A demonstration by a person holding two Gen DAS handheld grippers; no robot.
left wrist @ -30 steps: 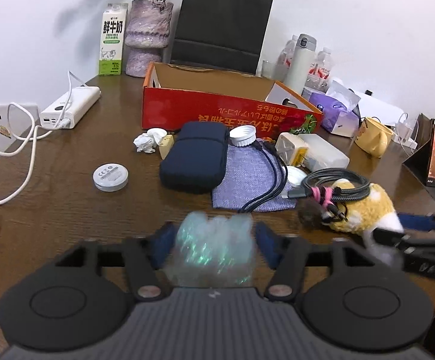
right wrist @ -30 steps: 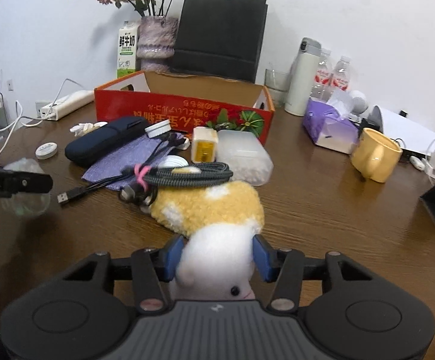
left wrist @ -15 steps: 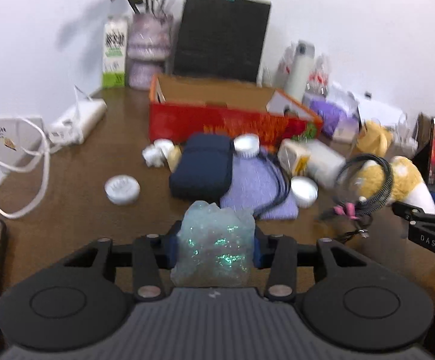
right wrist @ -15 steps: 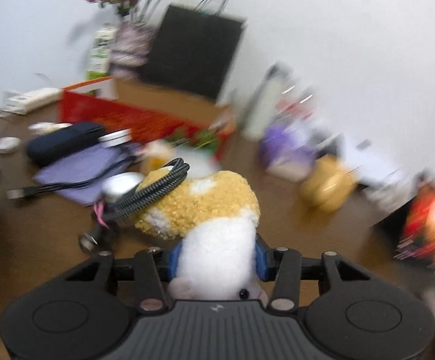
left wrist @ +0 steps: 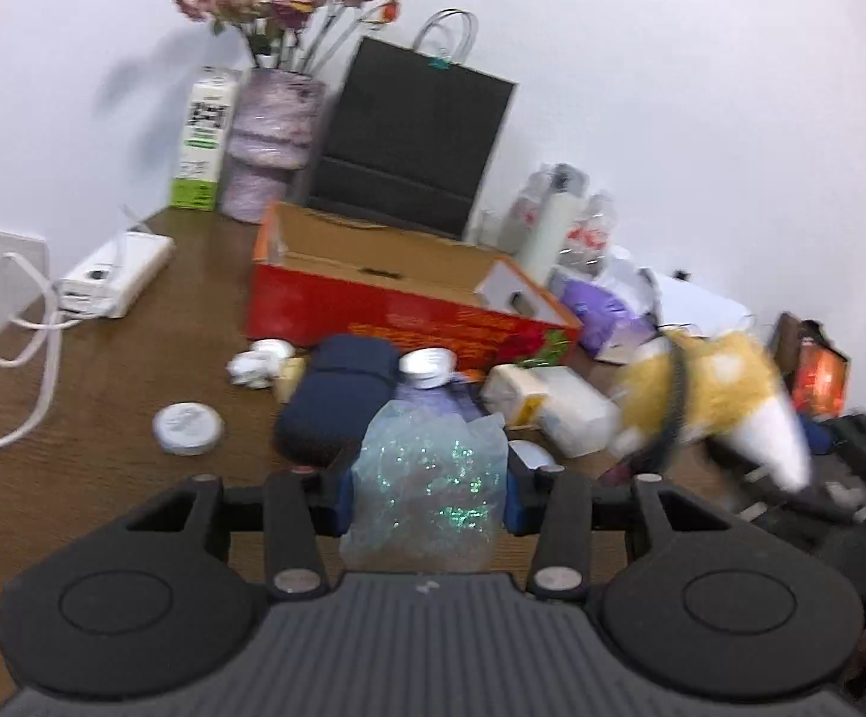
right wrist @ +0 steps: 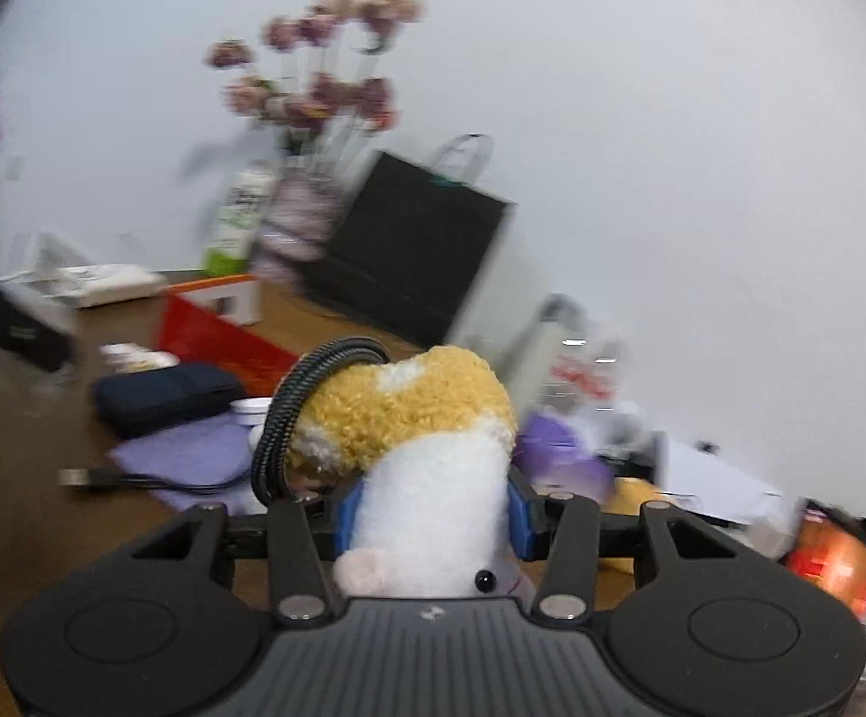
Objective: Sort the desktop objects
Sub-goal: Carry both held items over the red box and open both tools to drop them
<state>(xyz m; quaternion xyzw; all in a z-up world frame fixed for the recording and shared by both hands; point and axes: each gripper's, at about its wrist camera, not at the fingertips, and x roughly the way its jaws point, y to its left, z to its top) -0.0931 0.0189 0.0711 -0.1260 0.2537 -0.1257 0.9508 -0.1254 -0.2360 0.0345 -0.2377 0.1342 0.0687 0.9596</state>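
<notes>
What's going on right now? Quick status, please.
Left tool shut on crinkly wrap. Right tool shut on plush toy, lifted; black cable looped over it. Red box ahead, open.

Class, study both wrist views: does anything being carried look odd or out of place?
Yes. A black braided cable is looped over the plush toy held in the right gripper, so it rides along with it.

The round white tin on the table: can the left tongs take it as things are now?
Probably not yet. The left tongs are already closed on a crumpled plastic wrapper, so they are full. The round white tin itself lies uncovered on the table, with nothing over it.
</notes>
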